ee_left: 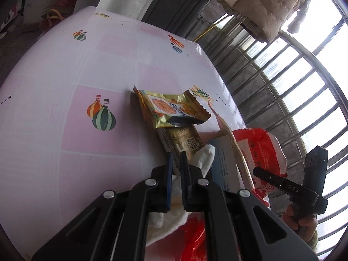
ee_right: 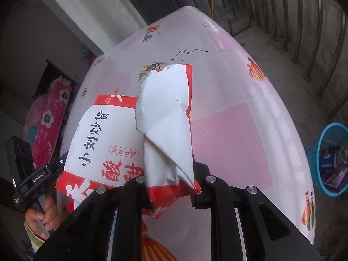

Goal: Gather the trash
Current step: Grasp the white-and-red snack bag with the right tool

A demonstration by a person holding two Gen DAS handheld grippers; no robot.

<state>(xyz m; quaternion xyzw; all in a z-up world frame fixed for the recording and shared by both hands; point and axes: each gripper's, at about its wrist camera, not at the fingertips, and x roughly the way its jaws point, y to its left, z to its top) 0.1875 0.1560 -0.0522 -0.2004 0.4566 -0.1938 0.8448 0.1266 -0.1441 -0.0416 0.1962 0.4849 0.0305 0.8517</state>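
Note:
My left gripper [ee_left: 176, 158] is nearly shut over the trash pile, its tips at a white crumpled tissue [ee_left: 205, 157] and a gold-brown packet [ee_left: 184, 140]; whether it grips anything is unclear. A yellow snack wrapper [ee_left: 169, 108] lies just beyond. My right gripper [ee_right: 170, 187] is shut on a red-and-white paper bag [ee_right: 167, 117] and holds it above the pink table [ee_right: 230, 134]. The same bag shows in the left wrist view [ee_left: 258, 150]. A blue trash basket [ee_right: 332, 158] with wrappers inside stands on the floor at the right.
A white card [ee_left: 224, 163] and red plastic [ee_left: 195, 239] lie near the left gripper. The table [ee_left: 65, 76] has a pink checked cloth with lantern prints. A metal railing [ee_right: 304, 32] runs beyond the table's far edge. A padded jacket [ee_left: 261, 2] hangs above.

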